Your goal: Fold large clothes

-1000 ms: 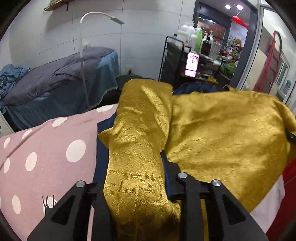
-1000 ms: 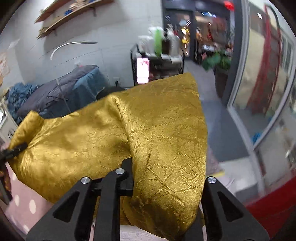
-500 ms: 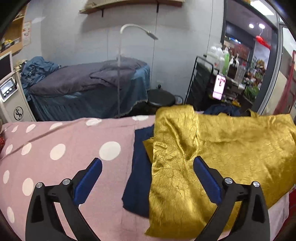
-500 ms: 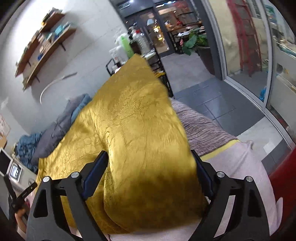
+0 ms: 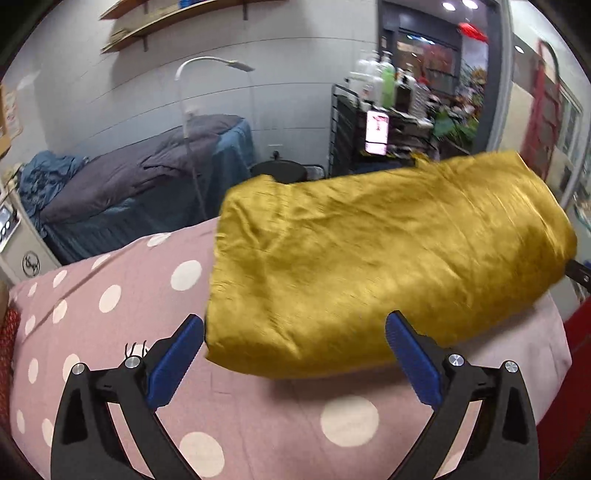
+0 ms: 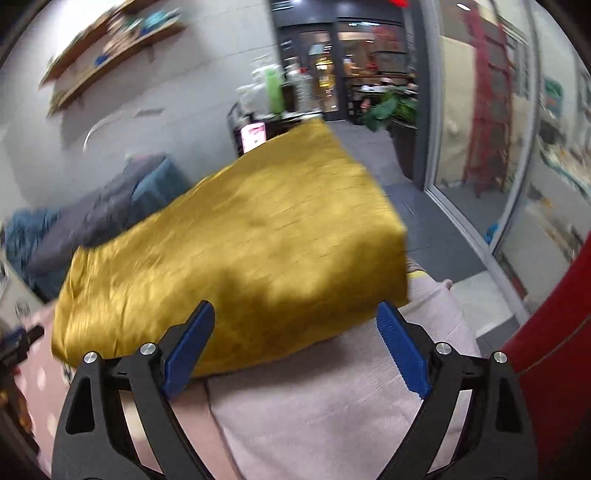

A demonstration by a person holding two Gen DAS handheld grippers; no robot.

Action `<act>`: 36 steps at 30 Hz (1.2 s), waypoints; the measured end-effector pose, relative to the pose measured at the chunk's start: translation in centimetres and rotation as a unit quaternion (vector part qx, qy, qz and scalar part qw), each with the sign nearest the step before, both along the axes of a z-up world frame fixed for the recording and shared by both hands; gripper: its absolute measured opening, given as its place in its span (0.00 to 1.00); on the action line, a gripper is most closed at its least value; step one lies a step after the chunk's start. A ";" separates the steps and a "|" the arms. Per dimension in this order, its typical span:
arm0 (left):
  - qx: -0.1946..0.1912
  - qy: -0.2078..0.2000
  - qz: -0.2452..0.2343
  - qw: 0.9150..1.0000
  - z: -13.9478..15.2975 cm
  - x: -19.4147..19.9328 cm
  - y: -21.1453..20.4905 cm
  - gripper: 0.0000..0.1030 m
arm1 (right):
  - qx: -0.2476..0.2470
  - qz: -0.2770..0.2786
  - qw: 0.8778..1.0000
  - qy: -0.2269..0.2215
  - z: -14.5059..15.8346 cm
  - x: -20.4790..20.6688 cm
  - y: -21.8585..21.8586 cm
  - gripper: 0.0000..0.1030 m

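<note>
Two pairs of tongs appear, one per hand, each with black arms and blue ribbed pads. Left tongs (image 5: 295,354) stand spread wide, having just opened, with nothing between the pads; they hover above the near edge of the cloth without touching it. Right tongs (image 6: 295,347) are likewise spread, freshly opened, and empty, poised over the cloth's other near corner.

One gold garment (image 5: 369,258) lies folded into a thick, roughly rectangular bundle. Its fabric is shiny and satin-like, with fine crinkles and rounded, puffy edges. It rests on a bed (image 5: 110,295) covered by a pink sheet with white polka dots, soft and matte. In the right wrist view, the bundle's right end reaches the edge of the sheet, beside a plainer pale pink strip (image 6: 332,406).

Behind, one treatment couch (image 5: 147,184) carries a grey quilt and blue covers, rumpled at its left end. One white lamp (image 5: 207,66) with a curved neck arches over it. One black cart (image 5: 354,136) holds several bottles, including a green one, and a lit phone screen (image 5: 376,133). Two wooden shelves (image 5: 166,22) hang on the grey wall. Glass doors open on the right, and something red (image 6: 554,332) fills the right border. Both views are slightly motion-blurred.
</note>
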State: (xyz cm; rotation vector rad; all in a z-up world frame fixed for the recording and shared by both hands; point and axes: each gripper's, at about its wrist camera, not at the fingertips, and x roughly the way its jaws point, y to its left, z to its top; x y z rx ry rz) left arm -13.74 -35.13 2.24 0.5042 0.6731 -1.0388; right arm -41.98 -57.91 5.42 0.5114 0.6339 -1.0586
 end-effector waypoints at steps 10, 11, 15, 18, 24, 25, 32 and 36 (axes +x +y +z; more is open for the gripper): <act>0.040 0.036 0.030 0.998 -0.5 -2.6 0.1 0.94 | -0.017 0.064 0.991 0.112 1.2 6.4 4.7 0.86; 0.043 0.043 0.034 0.998 -0.6 -2.5 0.1 0.94 | -0.020 0.064 0.990 0.122 1.3 6.6 5.1 0.86; 0.043 0.072 0.034 0.996 -0.9 -2.6 0.1 0.94 | -0.013 0.066 0.989 0.132 1.5 6.4 5.8 0.86; 0.056 0.071 0.046 0.995 -1.1 -2.9 0.1 0.94 | -0.002 0.067 0.989 0.133 1.4 6.5 5.7 0.86; 0.076 0.055 0.036 0.995 -1.1 -3.9 -0.8 0.94 | -0.009 0.062 0.981 0.181 0.9 7.3 5.9 0.86; 0.081 0.050 0.035 0.995 -1.1 -4.1 -1.0 0.94 | -0.008 0.061 0.981 0.184 0.8 7.3 5.9 0.86; 0.093 0.051 0.039 0.994 -1.4 -4.5 -1.2 0.94 | -0.010 0.058 0.980 0.188 0.8 7.1 5.9 0.86; 0.097 0.042 0.043 0.994 -1.3 -4.7 -1.3 0.94 | -0.011 0.059 0.980 0.188 0.9 7.0 5.9 0.86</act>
